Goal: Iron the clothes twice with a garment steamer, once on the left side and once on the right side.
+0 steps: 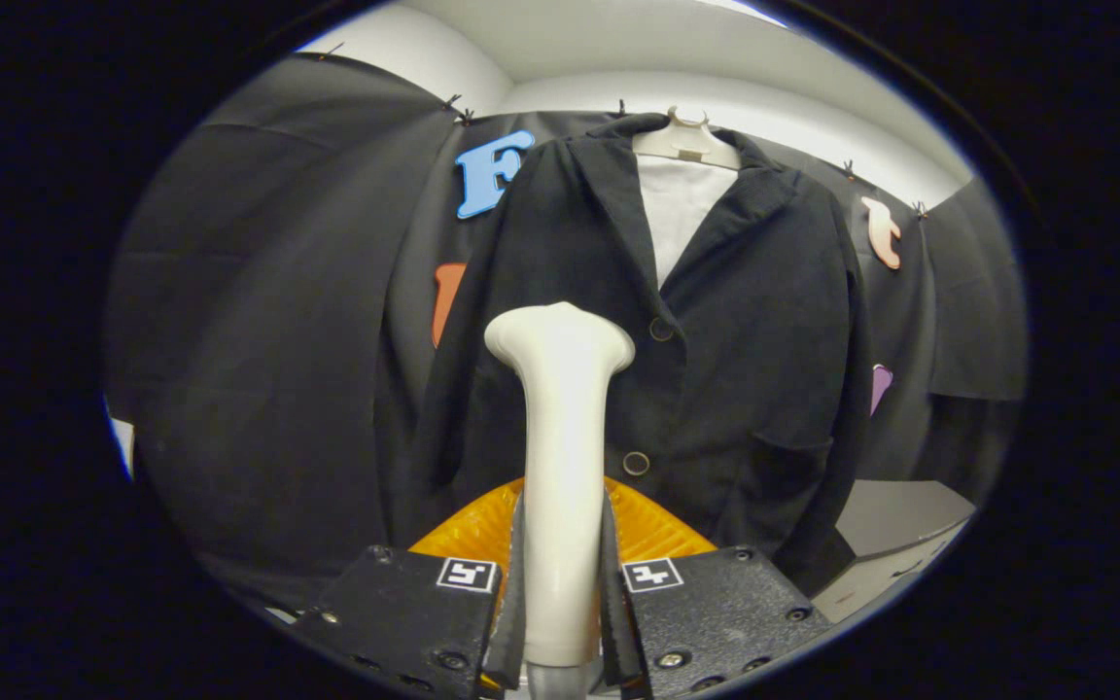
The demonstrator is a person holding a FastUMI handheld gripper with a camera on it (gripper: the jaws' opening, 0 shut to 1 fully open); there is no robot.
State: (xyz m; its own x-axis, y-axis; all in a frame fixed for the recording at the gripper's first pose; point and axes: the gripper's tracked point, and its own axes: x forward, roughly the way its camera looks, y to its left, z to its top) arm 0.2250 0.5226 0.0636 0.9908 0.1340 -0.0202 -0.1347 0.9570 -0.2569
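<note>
Gripper state: the gripper [561,583] is clamped on the garment steamer [560,467]; both fingers press the handle from left and right.
Steamer position: held upright between the fingers, its flared head [560,335] rising beyond them and standing in front of the jacket's left half, just left of the button line. Whether the head touches the cloth cannot be told.
Steamer handling: judged a rigid, smooth plastic body, likely slippery under a loose hold. Weight is probably moderate and top-biased because of the head. The correct hold is the one shown, low on the straight handle, clear of the head.
Hose or cable: a grey part shows below the handle at the near end; its nature cannot be told.
Garment: a dark jacket [745,321] hangs on a pale hanger [686,141] over a white lining or shirt [682,214]. Two buttons [661,330] show down the front.
Garment handling: judged soft and free-hanging; it is likely to swing or bunch under pressure, so light strokes are advised.
Orange part: a ribbed orange piece [482,530] lies behind the fingers, near the jacket hem.
Surface: a grey table [895,525] sits low at the right, beside the hem.
Room: dark cloth wall [259,321] behind the jacket; white wall above it.
Task stage: judged at the left-side pass.
</note>
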